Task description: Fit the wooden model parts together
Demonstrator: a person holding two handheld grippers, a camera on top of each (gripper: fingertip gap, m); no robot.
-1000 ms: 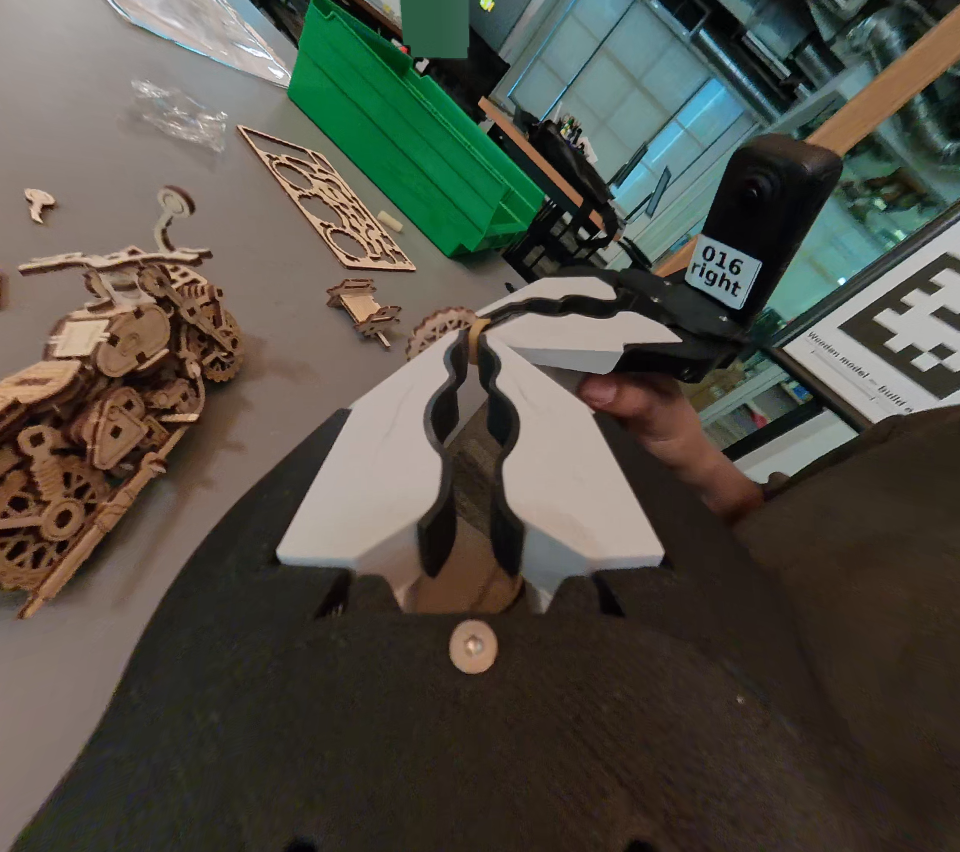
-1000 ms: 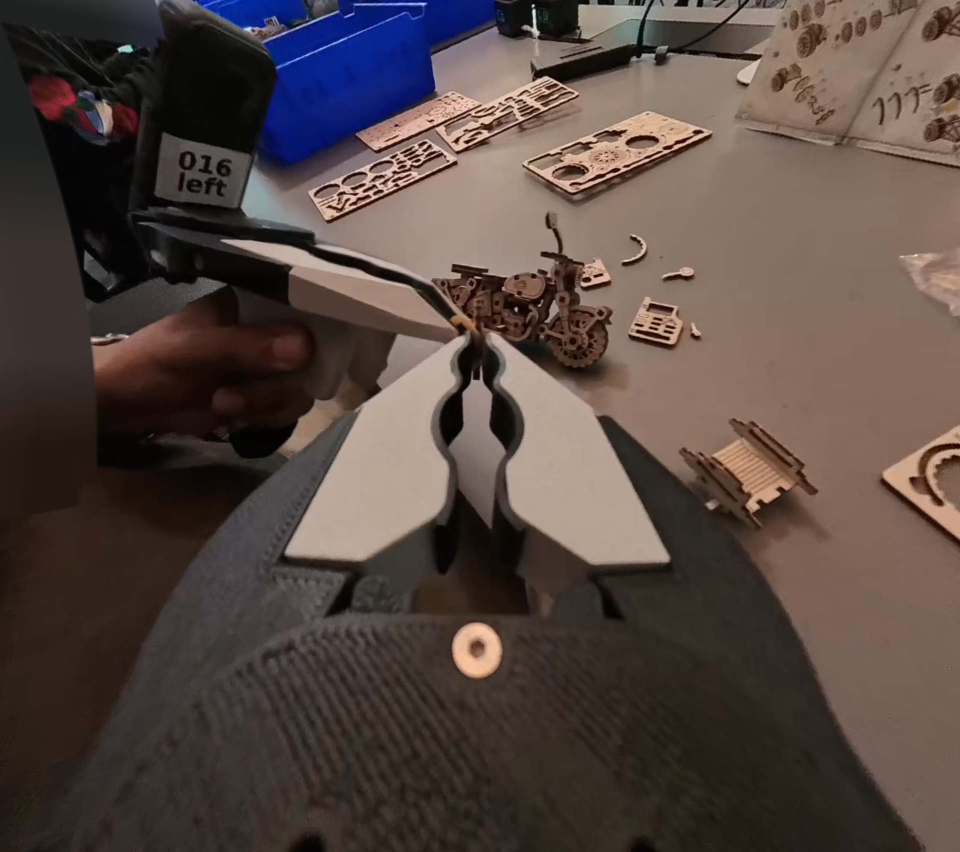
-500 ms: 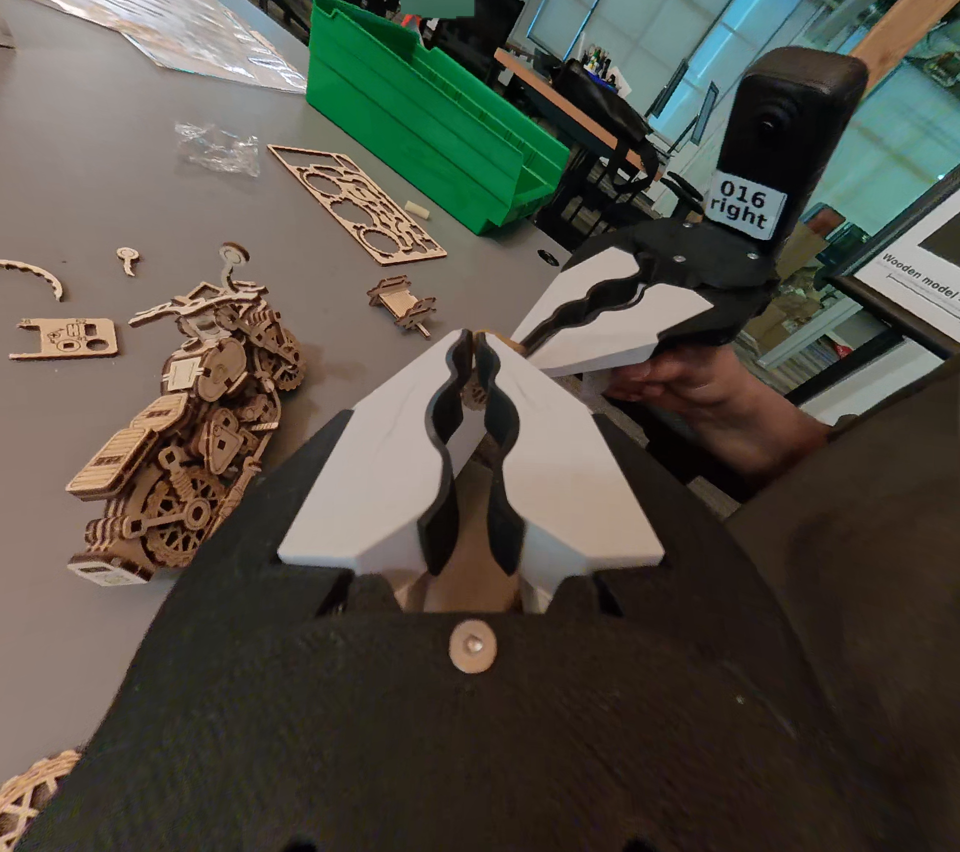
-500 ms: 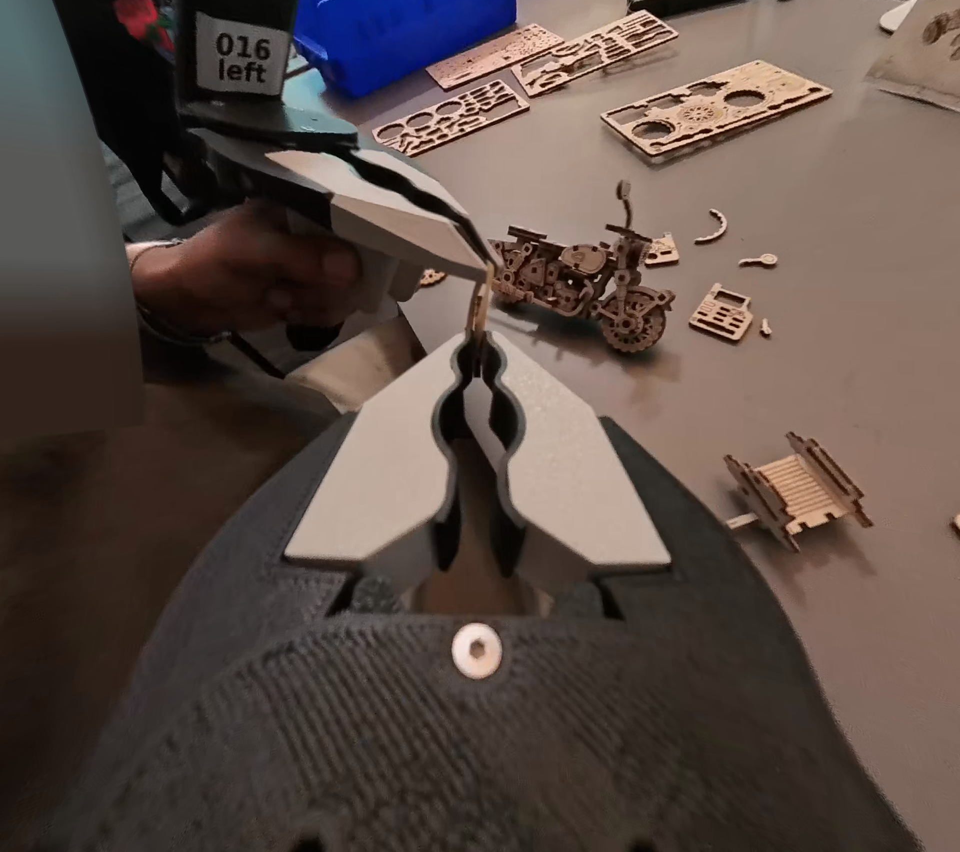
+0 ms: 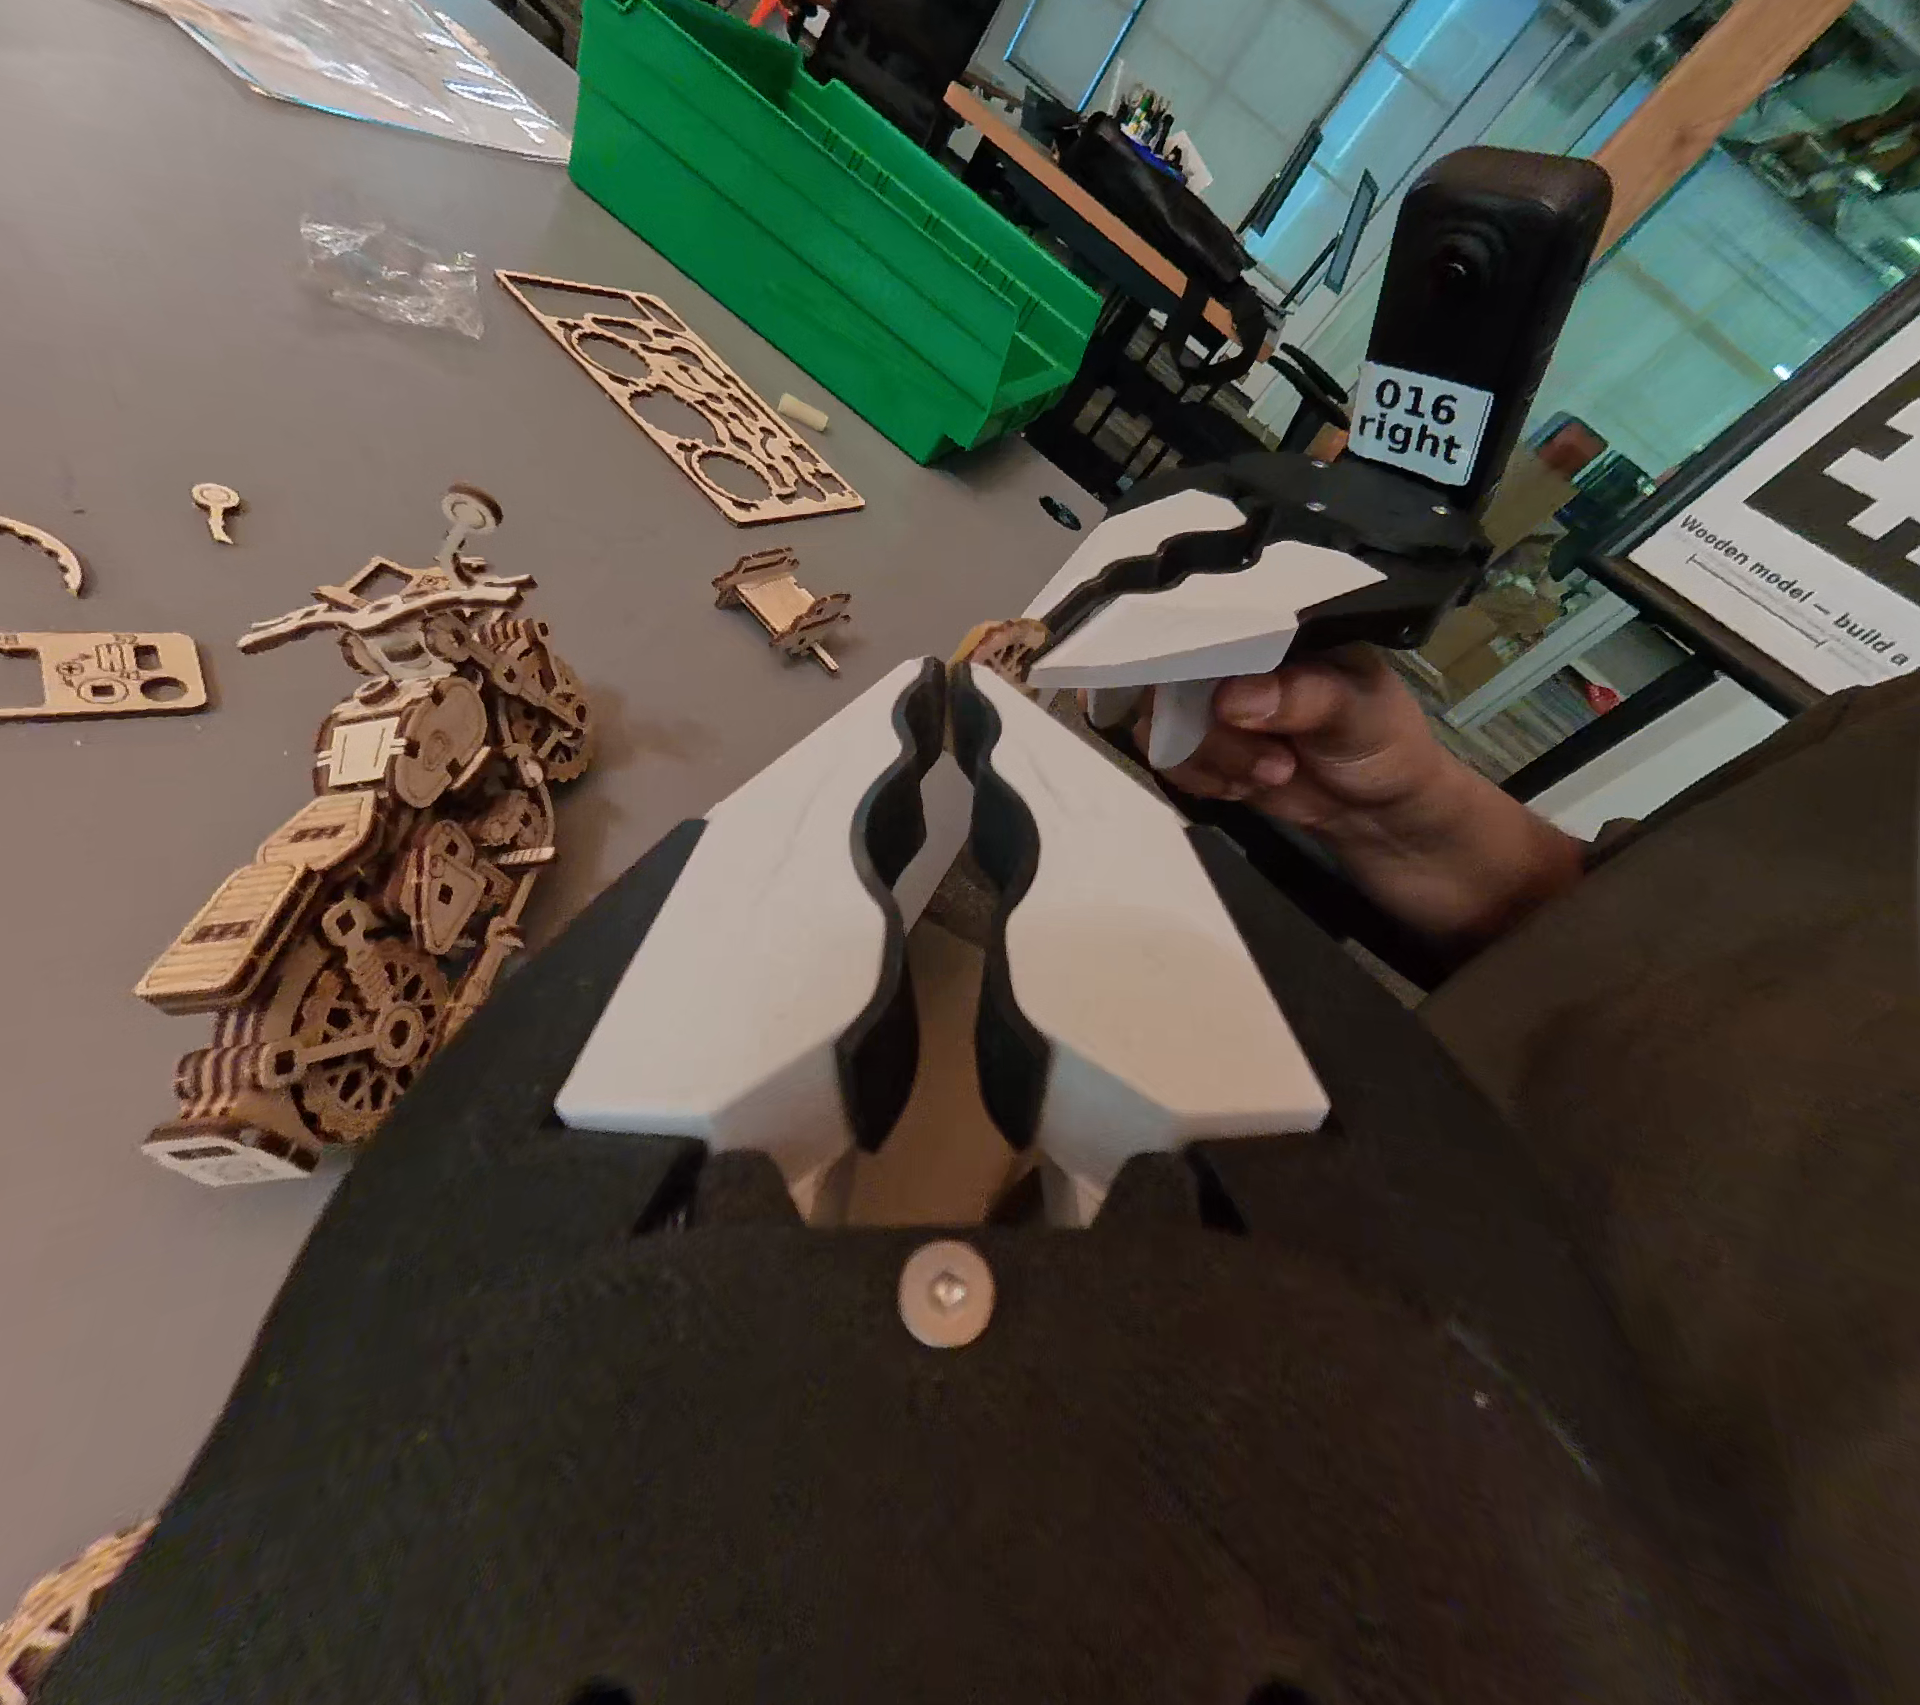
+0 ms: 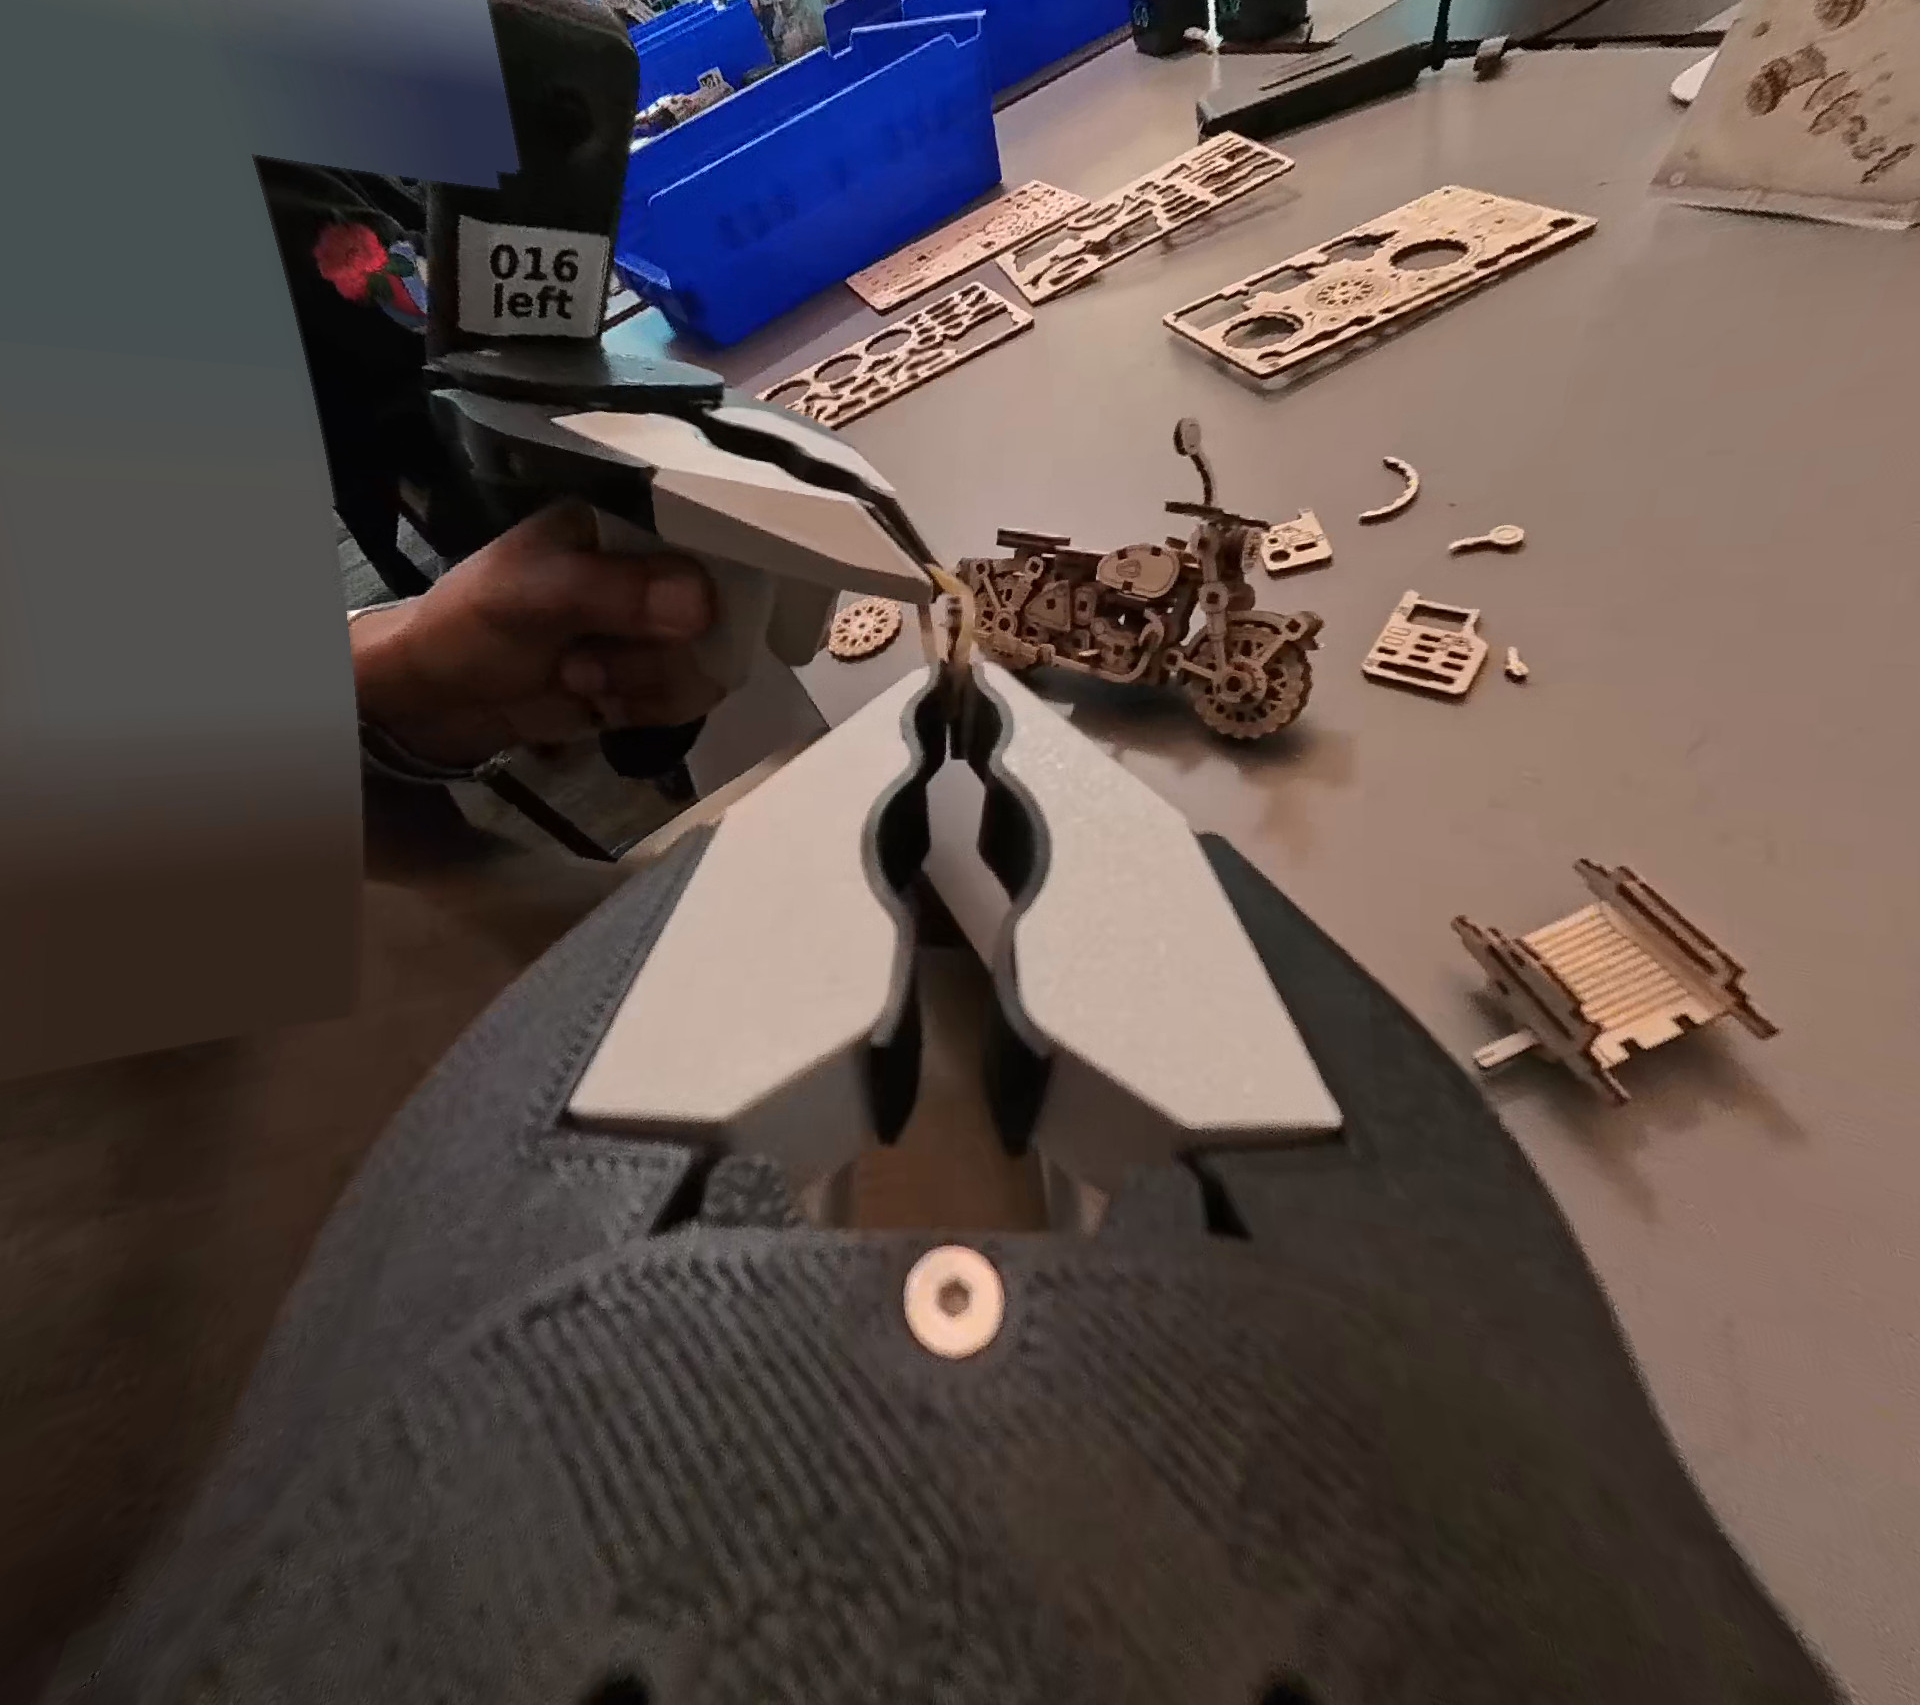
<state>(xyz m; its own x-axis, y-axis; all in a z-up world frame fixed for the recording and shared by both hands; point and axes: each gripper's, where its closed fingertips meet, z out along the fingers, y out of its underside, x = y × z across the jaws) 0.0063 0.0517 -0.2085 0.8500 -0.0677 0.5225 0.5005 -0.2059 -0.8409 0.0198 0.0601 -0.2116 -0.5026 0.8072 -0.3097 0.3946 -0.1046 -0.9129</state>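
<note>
Your smooth grey worktop (image 6: 1662, 720) carries a laser-cut plywood motorcycle (image 6: 1132, 616), upright, with fretted offcut sheets (image 6: 1371, 294) behind it. Just off the worktop's edge, your left gripper (image 5: 948, 670) and right gripper (image 6: 951, 689) meet tip to tip, jaws of both pinched onto one thin pale wooden ring (image 6: 951, 621).

Workshop: parts bins (image 6: 821, 201), workbenches (image 5: 1091, 201).

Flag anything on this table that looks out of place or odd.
Nothing looks damaged or spilled. The wooden motorcycle stands upright among loose parts, a lone gear wheel lies near the table edge, and a crumpled clear bag sits apart.
</note>
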